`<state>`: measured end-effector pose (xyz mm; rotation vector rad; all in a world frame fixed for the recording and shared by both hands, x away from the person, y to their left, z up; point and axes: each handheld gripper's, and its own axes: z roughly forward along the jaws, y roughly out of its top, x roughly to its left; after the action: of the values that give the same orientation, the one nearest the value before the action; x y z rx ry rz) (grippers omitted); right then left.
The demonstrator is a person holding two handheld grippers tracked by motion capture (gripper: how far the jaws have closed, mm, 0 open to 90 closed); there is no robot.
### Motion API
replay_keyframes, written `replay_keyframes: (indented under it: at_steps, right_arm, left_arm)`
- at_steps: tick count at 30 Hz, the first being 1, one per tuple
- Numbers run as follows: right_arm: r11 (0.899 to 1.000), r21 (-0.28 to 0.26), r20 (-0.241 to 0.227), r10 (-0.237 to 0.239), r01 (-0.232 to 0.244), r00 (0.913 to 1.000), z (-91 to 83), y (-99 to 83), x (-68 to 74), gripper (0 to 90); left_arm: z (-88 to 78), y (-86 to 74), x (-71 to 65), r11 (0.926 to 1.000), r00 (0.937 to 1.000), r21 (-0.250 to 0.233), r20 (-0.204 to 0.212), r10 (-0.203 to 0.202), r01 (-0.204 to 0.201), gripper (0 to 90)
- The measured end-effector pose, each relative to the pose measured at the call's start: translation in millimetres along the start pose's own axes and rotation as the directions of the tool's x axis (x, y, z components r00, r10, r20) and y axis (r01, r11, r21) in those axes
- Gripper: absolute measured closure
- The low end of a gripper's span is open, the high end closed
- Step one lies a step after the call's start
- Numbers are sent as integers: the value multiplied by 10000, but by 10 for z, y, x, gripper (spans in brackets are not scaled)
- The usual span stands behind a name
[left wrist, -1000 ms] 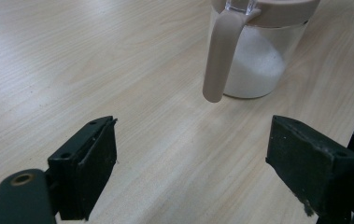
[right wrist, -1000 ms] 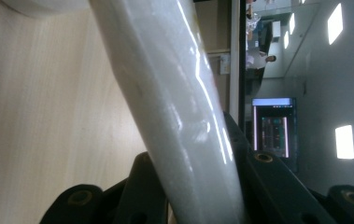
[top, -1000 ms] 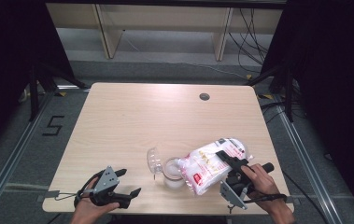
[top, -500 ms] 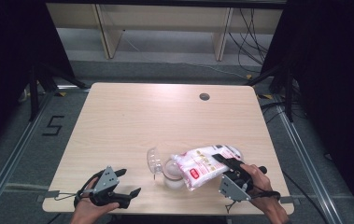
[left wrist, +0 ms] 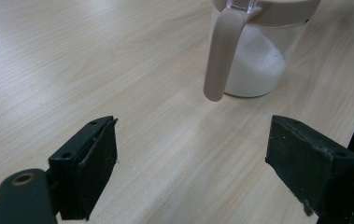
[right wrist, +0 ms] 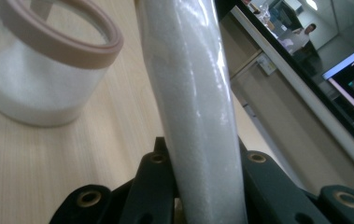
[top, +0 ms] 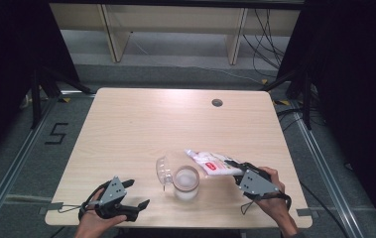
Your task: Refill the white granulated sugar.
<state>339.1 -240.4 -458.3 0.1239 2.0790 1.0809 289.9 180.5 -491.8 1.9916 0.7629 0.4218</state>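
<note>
A clear jar (top: 186, 179) with a beige rim stands near the table's front edge, white granules in its bottom (left wrist: 254, 70); its clear lid (top: 163, 170) hangs open to the left. A bag of white granules (top: 209, 161) with a red label lies low just right of the jar, its top end pointing away from me. My right gripper (top: 235, 172) is shut on the bag's near end, and the bag (right wrist: 193, 93) rises between the jaws of that gripper (right wrist: 198, 163), the jar (right wrist: 48, 60) to its left. My left gripper (top: 137, 193) rests open at the front left, facing the jar, nothing between its jaws (left wrist: 198, 168).
The pale wooden table (top: 136, 129) has a round cable hole (top: 217, 102) at the back right. Wooden shelving (top: 175, 20) stands beyond the far edge. Dark frames and cables flank both sides of the table.
My right gripper has come down and to the right with the bag, from tilted up over the jar to low beside it. The left gripper has kept still.
</note>
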Motion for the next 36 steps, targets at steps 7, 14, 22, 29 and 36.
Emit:
replay_keyframes:
  at_steps: [7,14,22,29,36]
  right_arm:
    - [9861,-58,-239,1657,-1659,9859,81,-207,-42,814]
    - [9729,-124,-342,2305,-2310,9725,98,-258,-63,815]
    - [9599,16,-281,2803,-2804,9595,104,-301,-76,812]
    - [9117,-8,-189,4108,-4109,9115,61,-372,-98,806]
    - [9024,386,1,4295,-4292,9031,-13,-369,-104,799]
  left_arm:
    - [0,1,0,10000,10000,-3,-3,5,-5,159]
    - [-5,1,4,9999,9999,69,-30,120,-120,159]
    - [-5,-1,3,9999,9999,78,-26,109,-109,159]
    - [-8,0,6,9998,9999,95,-35,154,-153,159]
    - [-7,-1,10,9998,9999,108,-48,148,-147,159]
